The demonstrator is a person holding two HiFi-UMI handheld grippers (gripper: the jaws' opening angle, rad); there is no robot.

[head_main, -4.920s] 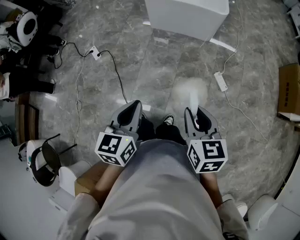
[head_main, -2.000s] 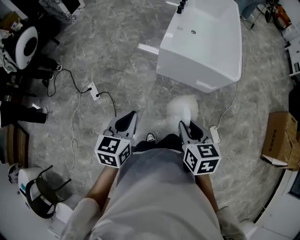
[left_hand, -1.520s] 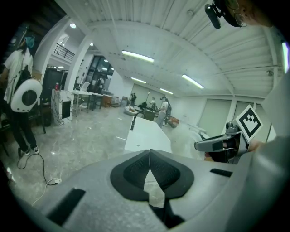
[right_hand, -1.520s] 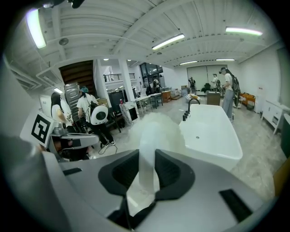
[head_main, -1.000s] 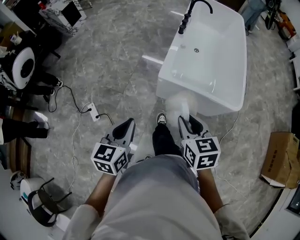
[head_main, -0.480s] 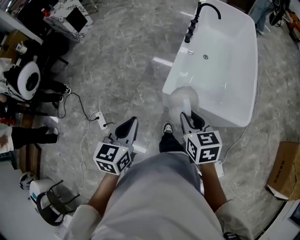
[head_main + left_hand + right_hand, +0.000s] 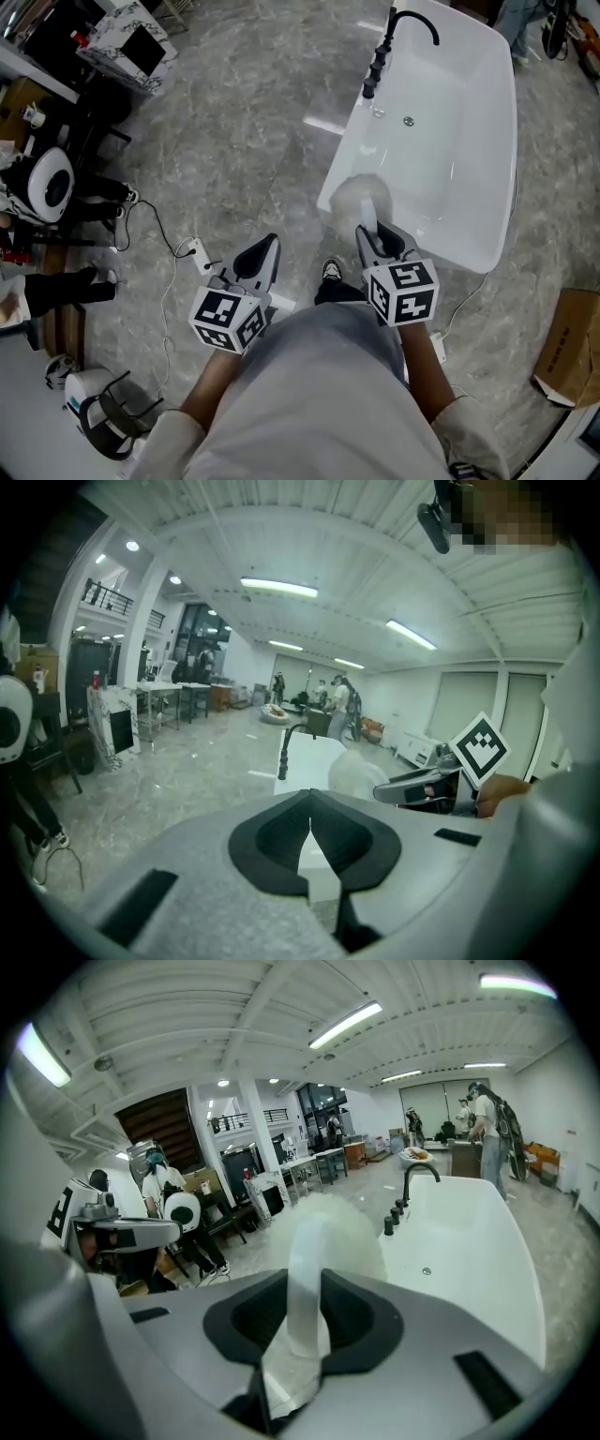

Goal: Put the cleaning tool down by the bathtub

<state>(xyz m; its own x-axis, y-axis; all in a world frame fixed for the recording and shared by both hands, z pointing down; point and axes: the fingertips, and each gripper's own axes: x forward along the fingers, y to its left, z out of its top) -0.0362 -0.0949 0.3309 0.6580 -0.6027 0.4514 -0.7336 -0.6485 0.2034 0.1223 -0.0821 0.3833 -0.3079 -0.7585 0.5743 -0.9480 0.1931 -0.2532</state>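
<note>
Head view, grey marble flr (image 7: 234, 122), white bathtub (image 7: 450, 159)

Right gripper (image 7: 305, 1283), jaws clamped on the flat white handle of the cleaning tool (image 7: 333, 1232), whose fluffy head rises just left of the bathtub (image 7: 473, 1237). A black faucet (image 7: 417, 1176) stands at the bathtub's far rim

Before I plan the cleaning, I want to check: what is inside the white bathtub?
Inside the bathtub, only a small round drain shows on the white surface. The cleaning tool has a fluffy head that covers the near left corner, so that part cannot be seen.
</note>
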